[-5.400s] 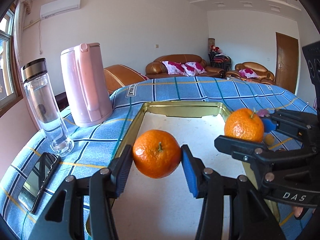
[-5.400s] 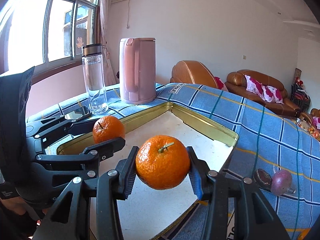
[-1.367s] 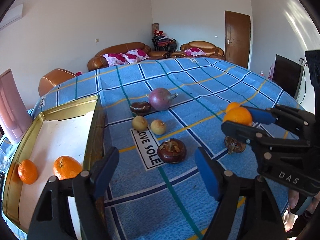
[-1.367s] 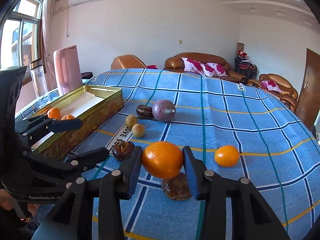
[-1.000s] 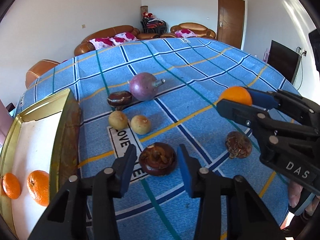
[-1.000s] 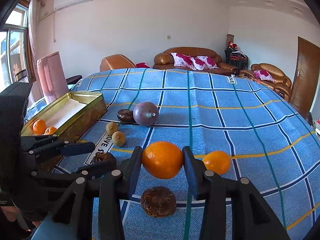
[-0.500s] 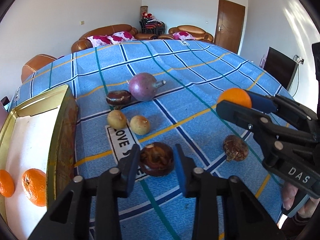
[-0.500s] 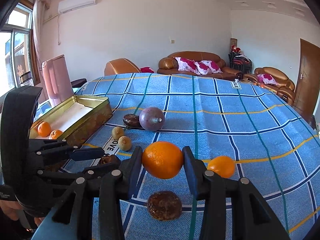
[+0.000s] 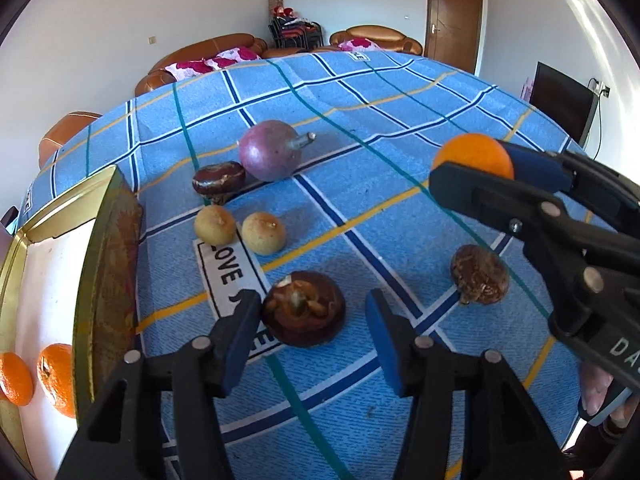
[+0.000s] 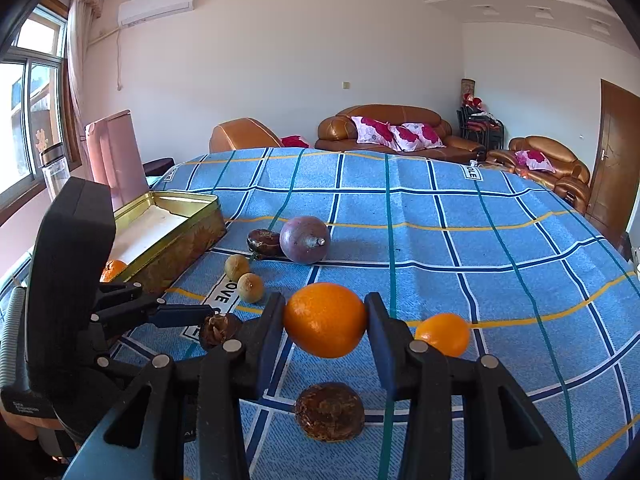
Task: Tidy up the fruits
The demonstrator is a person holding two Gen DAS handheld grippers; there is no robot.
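My right gripper [image 10: 325,330] is shut on an orange [image 10: 325,320] and holds it above the blue checked cloth; the orange also shows in the left wrist view [image 9: 474,156]. My left gripper [image 9: 306,338] is open around a dark brown fruit [image 9: 304,308] on the cloth; its left pad is close to the fruit, the right pad stands apart. The gold tin [image 9: 106,264] at the left holds two oranges [image 9: 54,380]. A second orange [image 10: 442,334] lies on the cloth to the right.
A purple round fruit [image 9: 270,156], a dark brown fruit [image 9: 219,176] and two small tan fruits [image 9: 264,233] lie between the tin and the grippers. Another brown fruit [image 10: 330,412] lies under my right gripper. A pink kettle [image 10: 116,160] and a bottle [image 10: 56,168] stand behind the tin.
My left gripper's jaws, nearly closed on the dark brown fruit half a second ago, now stand wider apart. The right gripper still holds its orange, hardly moved.
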